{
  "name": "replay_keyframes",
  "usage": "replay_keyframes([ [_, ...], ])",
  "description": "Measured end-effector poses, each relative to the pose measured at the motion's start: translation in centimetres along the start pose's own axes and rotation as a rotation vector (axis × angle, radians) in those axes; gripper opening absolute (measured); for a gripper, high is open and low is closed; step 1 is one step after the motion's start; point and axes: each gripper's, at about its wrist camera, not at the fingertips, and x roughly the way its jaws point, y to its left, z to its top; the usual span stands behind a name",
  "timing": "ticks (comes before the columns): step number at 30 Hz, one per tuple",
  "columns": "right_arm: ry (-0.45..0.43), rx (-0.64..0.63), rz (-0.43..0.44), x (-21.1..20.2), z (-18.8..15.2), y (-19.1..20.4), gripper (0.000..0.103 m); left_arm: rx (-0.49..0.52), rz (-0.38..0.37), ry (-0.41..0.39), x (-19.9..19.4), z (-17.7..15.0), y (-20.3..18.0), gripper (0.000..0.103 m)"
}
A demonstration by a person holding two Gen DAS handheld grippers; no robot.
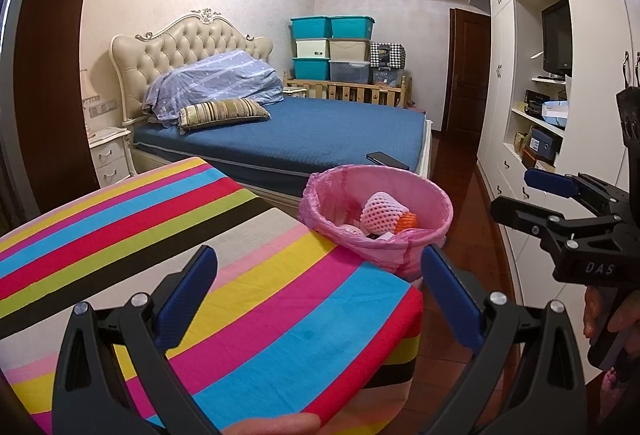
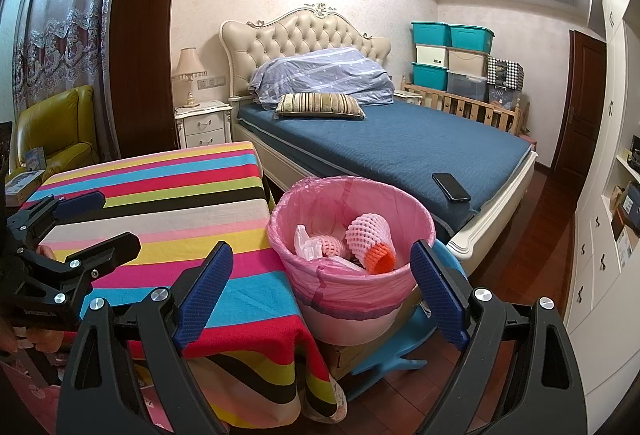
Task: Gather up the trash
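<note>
Both hand-held tools share 1 build: the left gripper (image 1: 320, 299) and right gripper (image 2: 320, 295) have matte black angular linkage arms, silver round screw heads, and 2 ribbed blue rubber-faced fingers (image 2: 206, 291) each; pale lettering reads "DAS".

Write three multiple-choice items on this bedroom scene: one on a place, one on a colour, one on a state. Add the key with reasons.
1. Where does the black phone lie?
A. on the bed
B. on the striped table
C. in the bin

2. What colour is the liner of the trash bin?
A. blue
B. pink
C. black

3. How do both grippers stand?
A. shut on foam
B. shut, holding nothing
C. open, holding nothing

Key: 1 A, it rests on the blue bed cover; 2 B, pink plastic folds over the rim; 3 C, the left gripper and right gripper show spread fingers.
</note>
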Motion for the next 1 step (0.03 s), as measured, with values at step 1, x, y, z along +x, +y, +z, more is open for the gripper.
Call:
replay_keyframes([
  [1,0.0,0.001,0.001,0.0,0.0,-0.01,0.085,0.0,-0.002,0.0,-0.01,0.01,0.02,0.099],
])
